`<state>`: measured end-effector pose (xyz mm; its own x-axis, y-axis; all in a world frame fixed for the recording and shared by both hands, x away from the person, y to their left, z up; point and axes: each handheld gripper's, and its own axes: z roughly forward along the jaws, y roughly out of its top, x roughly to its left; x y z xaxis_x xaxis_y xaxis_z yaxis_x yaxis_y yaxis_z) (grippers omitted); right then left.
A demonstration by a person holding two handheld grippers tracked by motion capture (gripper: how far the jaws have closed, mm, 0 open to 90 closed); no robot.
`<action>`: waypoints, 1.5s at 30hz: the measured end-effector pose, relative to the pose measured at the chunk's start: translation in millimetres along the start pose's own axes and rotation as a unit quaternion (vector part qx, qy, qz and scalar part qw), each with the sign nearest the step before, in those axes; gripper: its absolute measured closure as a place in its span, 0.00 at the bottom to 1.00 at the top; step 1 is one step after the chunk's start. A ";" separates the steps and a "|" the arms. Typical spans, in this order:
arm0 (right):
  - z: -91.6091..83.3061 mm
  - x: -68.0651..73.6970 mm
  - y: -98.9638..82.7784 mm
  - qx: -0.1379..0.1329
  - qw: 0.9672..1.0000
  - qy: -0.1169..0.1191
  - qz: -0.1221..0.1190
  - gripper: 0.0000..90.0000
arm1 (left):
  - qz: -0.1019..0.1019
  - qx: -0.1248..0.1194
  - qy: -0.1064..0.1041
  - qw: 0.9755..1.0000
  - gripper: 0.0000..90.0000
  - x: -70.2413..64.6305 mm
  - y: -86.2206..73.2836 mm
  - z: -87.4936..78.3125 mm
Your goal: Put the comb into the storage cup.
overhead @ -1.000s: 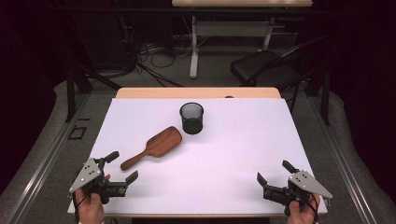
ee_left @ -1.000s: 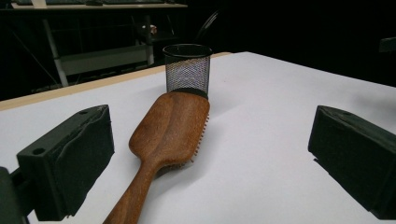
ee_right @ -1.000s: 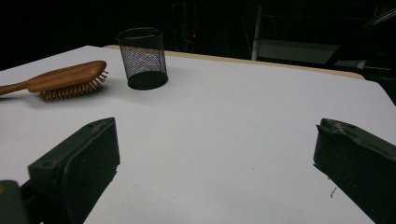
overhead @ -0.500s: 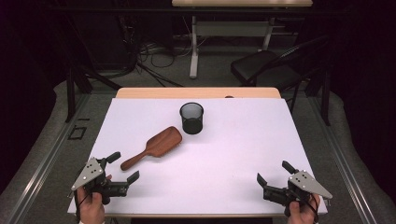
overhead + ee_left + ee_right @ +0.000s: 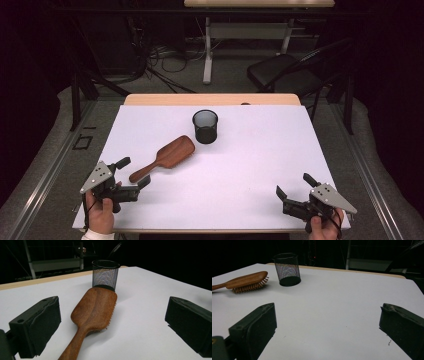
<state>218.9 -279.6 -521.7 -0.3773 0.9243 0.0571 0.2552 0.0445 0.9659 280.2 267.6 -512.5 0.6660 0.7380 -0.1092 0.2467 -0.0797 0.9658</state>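
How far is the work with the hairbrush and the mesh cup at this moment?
Nothing looks done yet: the wooden hairbrush lies bristles down on the white table, beside the empty mesh cup. In hand: the left tongs are open at the handle's end. The right tongs are open, apart. Gripping and moving the brush remain.

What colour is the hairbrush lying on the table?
The wooden paddle hairbrush is reddish-brown, its bristles a lighter tan. The left gripper view shows it best.
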 end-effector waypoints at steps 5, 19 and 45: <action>-1.2 0.2 0.3 -0.001 1.000 0.005 0.012 0.01 | -0.004 0.006 0.003 1.000 0.00 3.5 2.5 4.4; 4.4 3.2 -1.3 0.013 1.000 0.001 -0.004 0.02 | 0.005 0.080 -0.014 0.997 0.00 6.2 10.6 24.9; 10.9 5.1 2.3 0.010 1.000 0.012 -0.012 0.02 | 0.007 0.161 -0.008 0.987 0.01 26.3 28.1 51.8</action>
<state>227.2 -270.7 -521.9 -0.4053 0.9133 0.0411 0.2631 0.0735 0.9620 341.2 250.1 -500.5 0.6821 0.7241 -0.1020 0.4456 -0.3010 0.8432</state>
